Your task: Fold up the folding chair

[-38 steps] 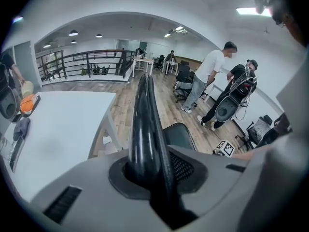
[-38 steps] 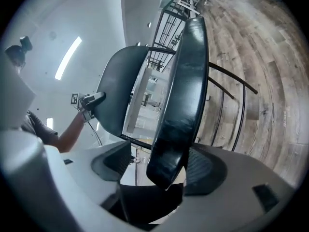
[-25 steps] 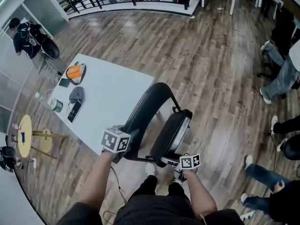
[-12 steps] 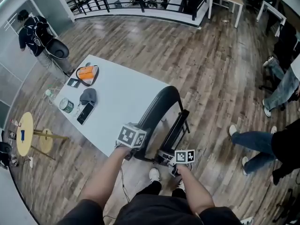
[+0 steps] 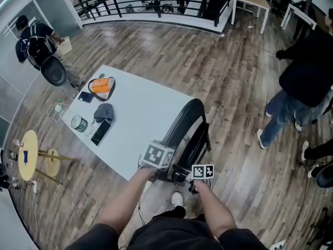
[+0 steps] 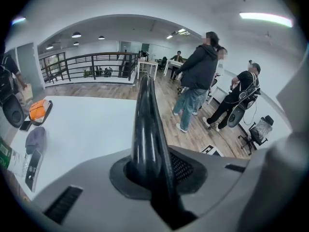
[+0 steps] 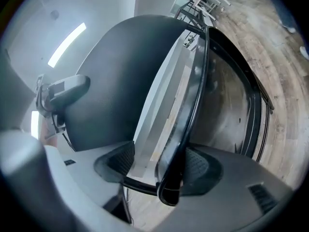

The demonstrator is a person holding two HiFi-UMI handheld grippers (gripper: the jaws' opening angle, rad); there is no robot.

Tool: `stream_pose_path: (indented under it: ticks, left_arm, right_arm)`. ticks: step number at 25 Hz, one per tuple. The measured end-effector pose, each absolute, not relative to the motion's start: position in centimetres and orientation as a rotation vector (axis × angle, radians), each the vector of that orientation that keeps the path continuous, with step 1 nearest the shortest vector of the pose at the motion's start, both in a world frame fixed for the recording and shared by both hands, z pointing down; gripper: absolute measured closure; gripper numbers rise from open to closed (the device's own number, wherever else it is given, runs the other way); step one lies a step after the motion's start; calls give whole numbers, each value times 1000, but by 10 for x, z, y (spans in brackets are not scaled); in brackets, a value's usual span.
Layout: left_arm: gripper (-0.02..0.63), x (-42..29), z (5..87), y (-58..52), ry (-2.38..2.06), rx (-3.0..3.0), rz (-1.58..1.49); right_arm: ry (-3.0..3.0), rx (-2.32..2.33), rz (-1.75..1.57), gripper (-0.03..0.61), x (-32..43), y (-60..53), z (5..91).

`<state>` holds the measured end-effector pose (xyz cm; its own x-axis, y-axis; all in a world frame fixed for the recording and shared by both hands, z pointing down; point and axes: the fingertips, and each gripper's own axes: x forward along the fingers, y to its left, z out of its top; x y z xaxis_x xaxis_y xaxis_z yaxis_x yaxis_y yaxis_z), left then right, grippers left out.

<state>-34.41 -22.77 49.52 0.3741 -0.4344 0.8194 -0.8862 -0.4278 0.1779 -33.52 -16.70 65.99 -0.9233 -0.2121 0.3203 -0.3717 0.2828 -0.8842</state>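
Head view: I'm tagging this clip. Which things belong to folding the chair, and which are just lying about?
Job: folding chair, left gripper, right gripper.
Lying about: orange pouch, grey cap, phone, can, white table.

The head view looks steeply down from above the person, taking in the white rectangular tabletop (image 5: 135,108), the black folding chair (image 5: 182,129) and the brown wooden plank floor (image 5: 229,77). The left gripper view rides on the left hand-held gripper (image 6: 153,175), tight against the chair's backrest edge, facing across the tabletop toward the black metal railing (image 6: 91,64). The right gripper view rides on the right hand-held gripper (image 7: 161,170), close to the chair's frame, looking along it over the floor. All three views share the chair. The head and left gripper views also share the tabletop and railing.
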Motion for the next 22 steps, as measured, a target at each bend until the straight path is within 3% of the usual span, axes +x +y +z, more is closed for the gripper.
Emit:
stream_pose_path:
  ticks: [16, 22]
  left_arm:
    - [541, -365, 499, -232, -1131, 2027, 923]
    - [540, -379, 495, -233, -1132, 2012, 919]
  right_arm:
    - [-2356, 807, 1533, 278, -346, -168, 672]
    - [-2229, 1102, 1344, 279, -288, -158, 667]
